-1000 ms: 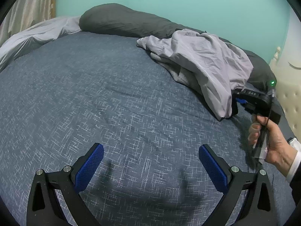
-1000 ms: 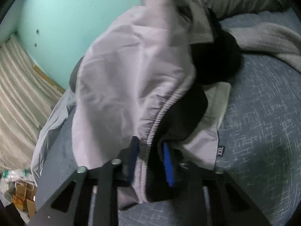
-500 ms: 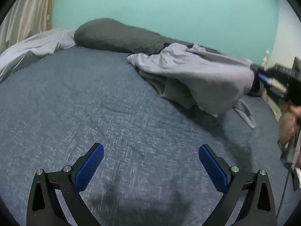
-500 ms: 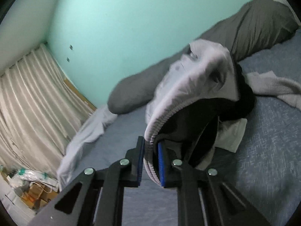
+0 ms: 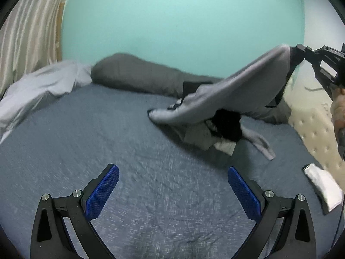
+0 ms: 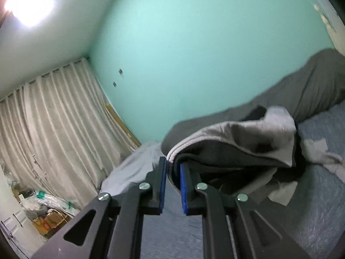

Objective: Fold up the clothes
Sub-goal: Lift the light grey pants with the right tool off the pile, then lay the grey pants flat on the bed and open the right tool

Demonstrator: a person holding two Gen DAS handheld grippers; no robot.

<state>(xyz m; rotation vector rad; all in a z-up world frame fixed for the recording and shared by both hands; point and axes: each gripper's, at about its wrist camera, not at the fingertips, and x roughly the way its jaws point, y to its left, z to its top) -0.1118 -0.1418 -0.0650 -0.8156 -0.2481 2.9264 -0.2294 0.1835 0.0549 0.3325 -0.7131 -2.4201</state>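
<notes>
Closest in, the left gripper [image 5: 172, 191] hangs low over the dark blue speckled bedspread [image 5: 107, 151] with its blue pads spread wide and nothing between them. Further back, around 1 o'clock in the left wrist view, the light grey soft fabric garment [image 5: 226, 95] is strung up off the bed. The right gripper [image 6: 172, 168] has its fingers nearly closed, pinching what looks like the ribbed elastic edge. From there the cloth sags in a long drape down to the mattress, where its far end touches the bedspread next to a black cloth piece [image 5: 228, 125] and some pale crumpled fabric [image 5: 200, 136] underneath. Judging by the sag, it's light and totally floppy with no stiffness, so it'll go wherever gravity wants. One pinch point just gives you a dangling rope of cloth. The elastic band is the best handle since it's thicker and less slippery than the thin body fabric, so I'd reckon a second hold further along that same band would let it hang flat. Watch the black piece, it may be tangled in. Behind everything, at 12 o'clock, a long dark grey pillow [image 5: 138, 73] lies along the turquoise wall [image 5: 183, 21].
</notes>
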